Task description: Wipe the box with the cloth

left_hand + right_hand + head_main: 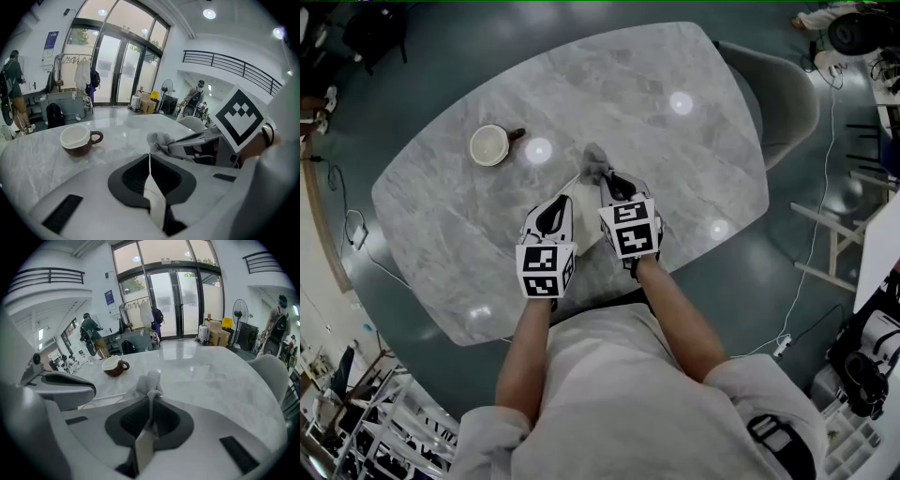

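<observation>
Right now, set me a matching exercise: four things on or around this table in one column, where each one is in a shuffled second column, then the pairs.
Things:
1. mug
2. cloth
3. box
4. chair

Places:
A. pinched in the right claw
B. off the table, beside its right edge
C. standing alone on the table, left of both claws
D. white edge gripped by the left claw

Pairs: 1-C, 2-A, 3-D, 4-B
</observation>
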